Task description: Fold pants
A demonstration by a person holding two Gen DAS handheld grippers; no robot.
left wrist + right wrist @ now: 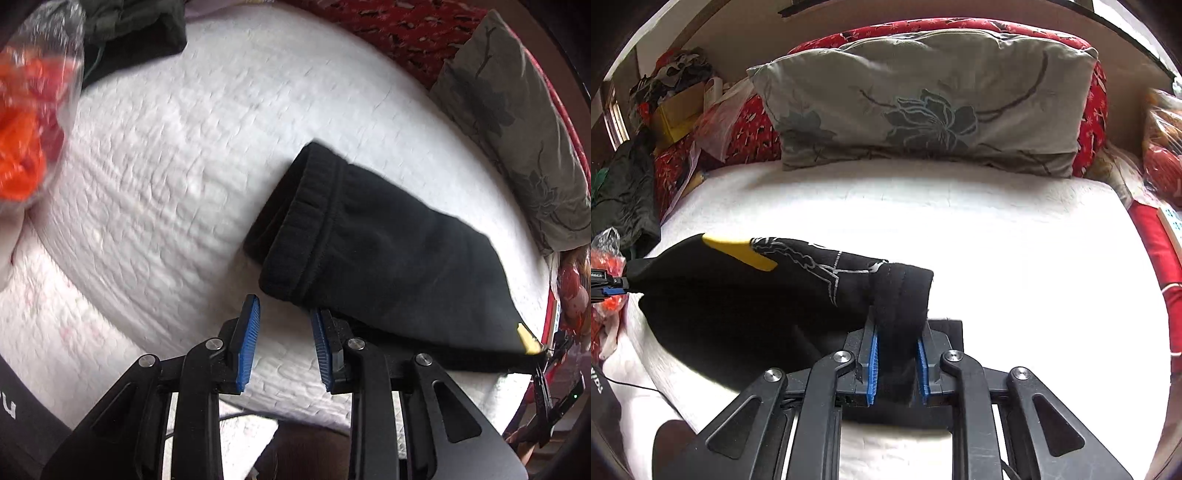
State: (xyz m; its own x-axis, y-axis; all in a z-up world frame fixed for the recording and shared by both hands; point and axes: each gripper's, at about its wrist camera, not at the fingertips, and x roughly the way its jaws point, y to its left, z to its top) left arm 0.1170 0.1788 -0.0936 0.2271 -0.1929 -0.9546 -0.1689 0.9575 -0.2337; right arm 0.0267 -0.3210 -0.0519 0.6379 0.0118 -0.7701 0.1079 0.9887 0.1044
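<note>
The black pants hang stretched over the white quilted bed, with a yellow patch and white print on their upper side. My right gripper is shut on a ribbed band at one end of them, and thick black cloth fills the gap between its blue pads. In the left wrist view the pants lie to the right of my left gripper. Its pads stand apart with only white bedding between them, and the pants' edge passes behind its right finger. The right gripper shows at the far right by the pants' corner.
A grey flowered pillow leans on a red floral quilt at the head of the bed. A clear bag of orange things and a dark garment lie at the left side. Boxes and bags crowd the far left corner.
</note>
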